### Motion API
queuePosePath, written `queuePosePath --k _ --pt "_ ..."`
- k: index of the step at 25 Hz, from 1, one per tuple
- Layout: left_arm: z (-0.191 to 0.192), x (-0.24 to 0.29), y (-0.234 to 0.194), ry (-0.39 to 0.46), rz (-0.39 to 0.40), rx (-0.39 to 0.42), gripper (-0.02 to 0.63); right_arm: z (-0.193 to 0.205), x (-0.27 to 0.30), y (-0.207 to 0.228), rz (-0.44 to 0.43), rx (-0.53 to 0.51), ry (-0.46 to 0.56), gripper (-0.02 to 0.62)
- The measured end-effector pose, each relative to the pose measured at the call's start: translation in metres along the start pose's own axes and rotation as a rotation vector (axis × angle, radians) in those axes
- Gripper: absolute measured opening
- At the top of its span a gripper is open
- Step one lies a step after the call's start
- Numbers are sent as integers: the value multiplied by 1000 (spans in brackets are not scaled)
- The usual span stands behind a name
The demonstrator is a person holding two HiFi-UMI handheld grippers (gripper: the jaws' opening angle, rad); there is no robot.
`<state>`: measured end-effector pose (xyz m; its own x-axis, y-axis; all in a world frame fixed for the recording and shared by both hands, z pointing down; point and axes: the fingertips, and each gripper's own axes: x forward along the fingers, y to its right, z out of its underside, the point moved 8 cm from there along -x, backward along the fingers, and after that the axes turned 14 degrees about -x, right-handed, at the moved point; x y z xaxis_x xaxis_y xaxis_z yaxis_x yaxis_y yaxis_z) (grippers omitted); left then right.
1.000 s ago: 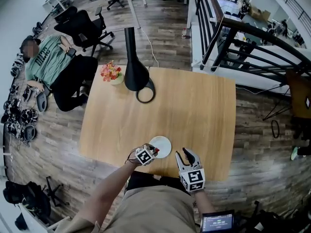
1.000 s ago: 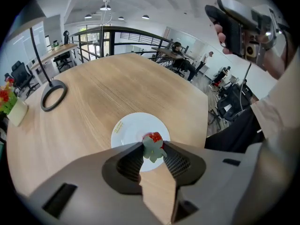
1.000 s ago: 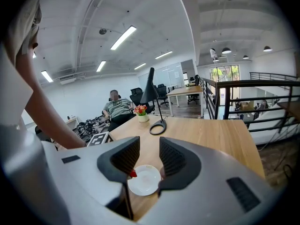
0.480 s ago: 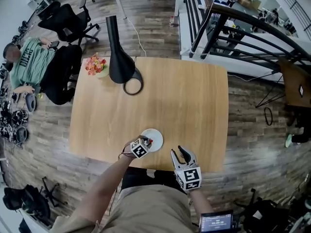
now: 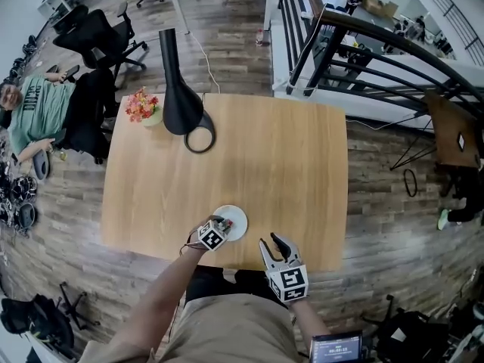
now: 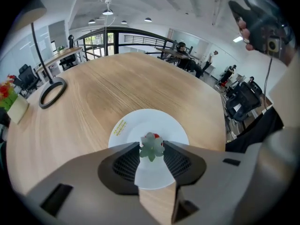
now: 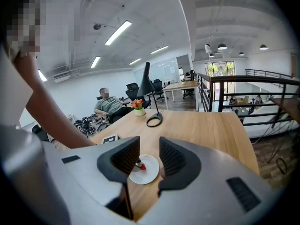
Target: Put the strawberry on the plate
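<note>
The left gripper (image 6: 151,150) clamps the red, green-capped strawberry (image 6: 152,141) over the round white plate (image 6: 140,121) (near edge of the pale wooden table (image 5: 265,157)). The right gripper (image 7: 149,150) stands wide, empty.

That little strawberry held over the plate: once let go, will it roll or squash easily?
Probably light: the strawberry looks small between the left gripper's pads. Its rounded body could roll a little on the smooth plate, though the leafy cap may check it. Real or toy I cannot tell, so squashing is uncertain.
</note>
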<state>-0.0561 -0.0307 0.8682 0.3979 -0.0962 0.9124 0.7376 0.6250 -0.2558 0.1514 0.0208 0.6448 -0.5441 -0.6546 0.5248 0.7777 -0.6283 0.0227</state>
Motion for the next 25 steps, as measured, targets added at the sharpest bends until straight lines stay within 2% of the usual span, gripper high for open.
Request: queuePosePath --k 8,10,14,18,22,25 --pt "3 -32 -8 120 -9 -95 155 -5 -3 -1 -11 -18 3 137" --pt "4 -50 -8 205 -4 -139 155 -7 -3 -2 -13 -19 8 137" --pt "3 -99 0 428 34 -257 156 -16 -4 -2 -14 -34 28 137" --pt "3 -160 5 626 47 -336 156 -27 -5 -2 -6 -43 51 137" --pt "-4 -230 1 828 11 -372 156 -42 1 0 -6 -60 78 137" --pt "-10 -274 -1 933 -33 -371 155 -55 7 6 -15 -83 101 137"
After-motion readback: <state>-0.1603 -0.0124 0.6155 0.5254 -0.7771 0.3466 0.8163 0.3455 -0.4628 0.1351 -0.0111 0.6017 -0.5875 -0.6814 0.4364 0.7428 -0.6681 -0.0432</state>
